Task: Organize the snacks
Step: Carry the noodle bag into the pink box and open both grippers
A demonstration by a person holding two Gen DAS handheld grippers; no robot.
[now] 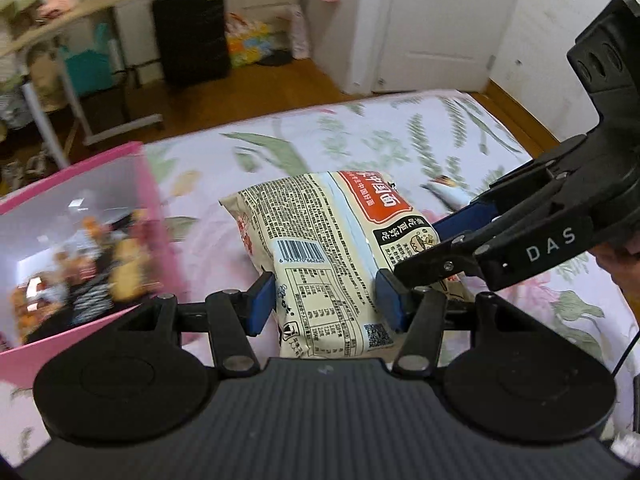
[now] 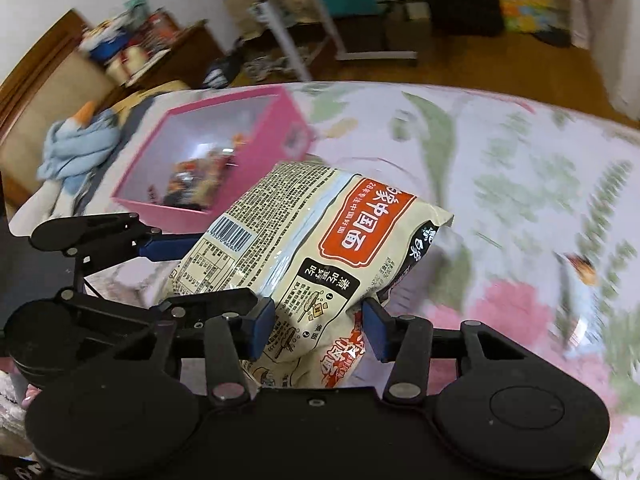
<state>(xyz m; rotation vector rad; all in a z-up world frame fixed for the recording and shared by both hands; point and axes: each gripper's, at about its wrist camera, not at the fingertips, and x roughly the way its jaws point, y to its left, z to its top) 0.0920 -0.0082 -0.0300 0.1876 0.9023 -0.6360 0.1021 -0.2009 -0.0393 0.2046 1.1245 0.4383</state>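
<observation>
Bedroom surroundings
Floral bedsheet [image 1: 400, 136] at centre; black suitcase [image 1: 192, 32] at eleven o'clock, white door [image 1: 440, 20] at one; blue cloth [image 2: 76, 148] at nine.

snacks [image 1: 100, 264] in box [image 1: 152, 200], box on bed [image 1: 360, 140]

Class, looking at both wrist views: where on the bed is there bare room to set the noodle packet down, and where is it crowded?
Free: the floral bedspread right of the pink box, and the sheet beyond the noodle packet toward the bed's far edge. Crowded: the box interior already holds snacks; a small wrapper lies at the right; both the left tool and the right tool flank the packet.
</observation>
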